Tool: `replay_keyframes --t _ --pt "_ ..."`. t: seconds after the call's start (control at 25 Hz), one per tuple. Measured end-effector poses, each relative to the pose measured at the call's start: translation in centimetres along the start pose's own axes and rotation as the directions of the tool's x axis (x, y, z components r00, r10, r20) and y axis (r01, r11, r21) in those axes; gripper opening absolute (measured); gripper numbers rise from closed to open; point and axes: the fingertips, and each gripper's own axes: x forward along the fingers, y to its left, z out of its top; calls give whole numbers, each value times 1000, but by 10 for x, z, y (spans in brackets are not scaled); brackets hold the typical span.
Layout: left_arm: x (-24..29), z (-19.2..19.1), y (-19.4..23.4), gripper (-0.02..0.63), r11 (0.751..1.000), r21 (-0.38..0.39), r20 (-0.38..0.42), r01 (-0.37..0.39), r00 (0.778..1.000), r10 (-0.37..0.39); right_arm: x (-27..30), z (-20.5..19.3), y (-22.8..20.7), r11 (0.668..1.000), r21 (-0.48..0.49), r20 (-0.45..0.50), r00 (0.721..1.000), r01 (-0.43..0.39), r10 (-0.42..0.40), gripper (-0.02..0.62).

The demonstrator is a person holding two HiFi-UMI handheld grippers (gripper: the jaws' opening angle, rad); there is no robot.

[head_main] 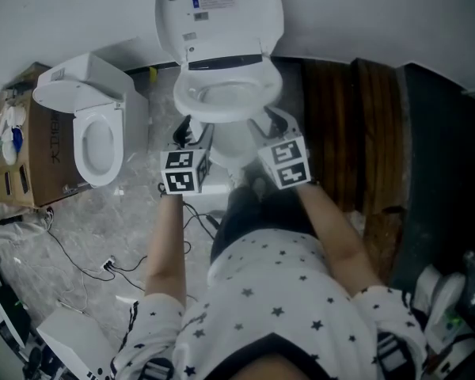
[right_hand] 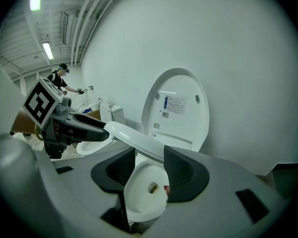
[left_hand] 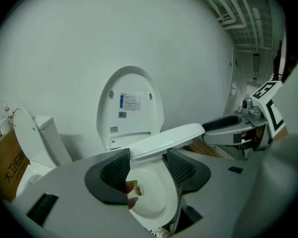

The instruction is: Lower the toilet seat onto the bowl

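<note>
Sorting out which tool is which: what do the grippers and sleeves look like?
The left gripper and right gripper match: pale grey bodies, dark ribbed pads, a white cube with black square markers. The person wears a white short-sleeved top with dark stars.

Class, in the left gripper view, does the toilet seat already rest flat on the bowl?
No, the toilet seat slants above the bowl, held between the left gripper's jaws.

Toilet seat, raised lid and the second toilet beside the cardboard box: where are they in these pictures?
toilet seat [left_hand: 174, 134]: left gripper view, on its flat top face.
raised lid [head_main: 229, 26]: head view, on its inner face.
second toilet [head_main: 103, 74]: head view, on its tank.
</note>
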Motion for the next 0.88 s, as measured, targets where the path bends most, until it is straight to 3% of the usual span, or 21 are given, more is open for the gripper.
replay_keyframes --t 0.88 --pt "-4 -43 -11 236 1000 -6 -34 -14 999 14 -5 -43 15 999 -30 -24 999 -43 42 176"
